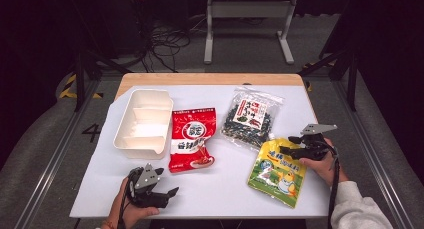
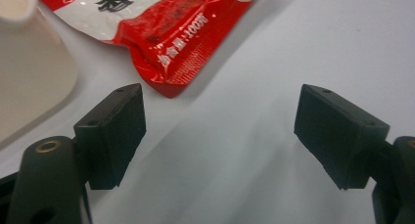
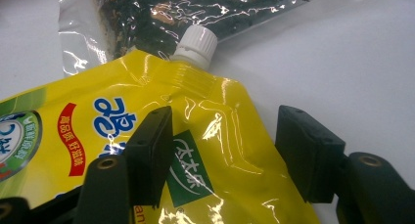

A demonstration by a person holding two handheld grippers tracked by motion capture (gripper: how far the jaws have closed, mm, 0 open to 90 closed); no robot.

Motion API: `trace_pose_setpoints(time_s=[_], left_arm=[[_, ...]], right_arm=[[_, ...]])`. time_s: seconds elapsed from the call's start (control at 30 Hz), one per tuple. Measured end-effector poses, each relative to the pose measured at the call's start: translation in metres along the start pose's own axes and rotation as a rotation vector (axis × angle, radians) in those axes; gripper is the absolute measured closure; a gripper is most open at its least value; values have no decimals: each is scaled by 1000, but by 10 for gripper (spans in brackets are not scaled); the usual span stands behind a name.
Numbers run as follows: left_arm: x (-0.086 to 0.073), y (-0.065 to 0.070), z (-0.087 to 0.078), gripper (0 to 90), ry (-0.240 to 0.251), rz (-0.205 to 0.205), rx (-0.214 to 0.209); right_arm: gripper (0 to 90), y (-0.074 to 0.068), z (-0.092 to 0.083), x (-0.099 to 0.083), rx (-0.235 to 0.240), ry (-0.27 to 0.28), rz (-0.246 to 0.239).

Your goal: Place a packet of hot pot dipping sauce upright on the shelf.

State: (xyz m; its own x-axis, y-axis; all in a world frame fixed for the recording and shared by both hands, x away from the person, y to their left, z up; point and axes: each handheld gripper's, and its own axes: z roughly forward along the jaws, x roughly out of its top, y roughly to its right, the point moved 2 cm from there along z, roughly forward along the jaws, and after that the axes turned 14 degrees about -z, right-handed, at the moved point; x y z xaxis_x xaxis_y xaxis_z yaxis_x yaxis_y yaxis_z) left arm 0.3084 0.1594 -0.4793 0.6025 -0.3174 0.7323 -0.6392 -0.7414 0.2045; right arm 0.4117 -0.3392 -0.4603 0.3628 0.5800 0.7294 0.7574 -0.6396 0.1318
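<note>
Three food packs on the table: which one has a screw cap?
The glossy yellow spouted pouch, lying nearest the right hand-held gripper; its white screw cap sits at the top corner. The red sachet and clear seaweed bag are flat and capless.

Yellow spouted pouch [image 1: 276, 172], white screw cap [image 3: 196, 47] on, glossy, lying flat, label up, spout touching seaweed bag [image 1: 251, 117].

Yellow pouch [image 3: 98, 136]: lower part cut off at bottom and left edges of right gripper view. Red packet [image 2: 161, 28] cut off at top edge of left gripper view. Packet print too small in high view.
</note>
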Motion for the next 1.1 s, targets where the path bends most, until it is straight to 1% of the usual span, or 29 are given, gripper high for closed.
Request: trace_pose_setpoints(time_s=[0.03, 0.07, 0.1, 0.13, 0.17, 0.2, 0.23, 0.27, 0.3, 0.33, 0.37, 0.4, 0.47, 0.5, 0.53, 0.57, 0.6, 0.63, 0.7, 0.73, 0.77, 0.8, 0.83, 0.87, 0.9, 0.97, 1.03, 1.07, 1.1], left_arm=[[1, -2, 1, 218, -2, -16, -10], [2, -3, 2, 230, -5, -20, -15], [3, -5, 4, 230, -10, -33, -12], [4, -6, 5, 234, -12, -38, -21], [5, -6, 6, 235, -14, -47, -24], [5, -7, 6, 235, -19, -48, -18], [6, -7, 7, 235, -23, -62, -16], [6, -8, 9, 237, -18, -66, -24], [6, -9, 9, 239, -20, -69, -21], [7, -8, 10, 254, -22, -75, -23], [8, -8, 10, 261, -19, -77, -33], [8, -8, 10, 266, -22, -78, -28], [9, -8, 11, 297, -29, -75, -30], [9, -8, 11, 307, -29, -75, -30], [9, -8, 11, 307, -29, -76, -25], [9, -8, 11, 316, -29, -80, -19], [9, -9, 11, 332, -28, -87, -26], [9, -9, 11, 349, -31, -87, -34], [9, -9, 12, 391, -36, -70, -23], [10, -9, 11, 415, -34, -68, -18], [10, -11, 9, 458, -32, -72, -29], [11, -12, 9, 495, -27, -73, -37], [10, -13, 9, 513, -26, -84, -42], [10, -14, 9, 520, -32, -83, -38], [10, -14, 9, 520, -34, -82, -33], [10, -15, 9, 535, -38, -78, -32], [9, -15, 9, 543, -45, -77, -30], [9, -15, 9, 547, -43, -73, -28], [9, -15, 9, 551, -44, -72, -28]], right_arm=[[358, 0, -2, 2, 1, 8, -1], [350, -1, -4, 4, -4, 13, 3], [330, -1, -5, 5, -18, 15, 9], [329, -2, -12, 11, -29, 40, 18], [326, -4, -15, 15, -51, 52, 16], [326, -4, -15, 15, -51, 52, 16], [323, -6, -18, 19, -61, 65, 11], [320, -12, -23, 27, -47, 100, 8], [316, -17, -25, 33, -47, 115, 2], [311, -28, -26, 45, -21, 142, -6], [312, -34, -25, 50, -10, 150, -11], [311, -41, -23, 57, -2, 155, -16], [310, -59, -13, 72, 44, 165, -35], [310, -59, -13, 72, 44, 165, -35], [303, -66, -8, 77, 57, 157, -42], [288, -78, 1, 86, 88, 145, -68], [294, -83, 5, 91, 106, 150, -69], [293, -89, 10, 98, 130, 153, -55], [277, -99, 22, 112, 172, 155, -45], [277, -104, 29, 118, 174, 145, -51], [266, -108, 35, 124, 177, 130, -58], [253, -111, 42, 129, 187, 120, -62], [252, -113, 47, 132, 195, 111, -56], [241, -118, 60, 140, 221, 99, -20], [241, -118, 60, 140, 221, 99, -20], [230, -122, 72, 146, 224, 76, -10], [219, -124, 81, 149, 238, 72, 11], [212, -125, 87, 151, 244, 54, 17], [211, -126, 91, 152, 251, 48, 17]])
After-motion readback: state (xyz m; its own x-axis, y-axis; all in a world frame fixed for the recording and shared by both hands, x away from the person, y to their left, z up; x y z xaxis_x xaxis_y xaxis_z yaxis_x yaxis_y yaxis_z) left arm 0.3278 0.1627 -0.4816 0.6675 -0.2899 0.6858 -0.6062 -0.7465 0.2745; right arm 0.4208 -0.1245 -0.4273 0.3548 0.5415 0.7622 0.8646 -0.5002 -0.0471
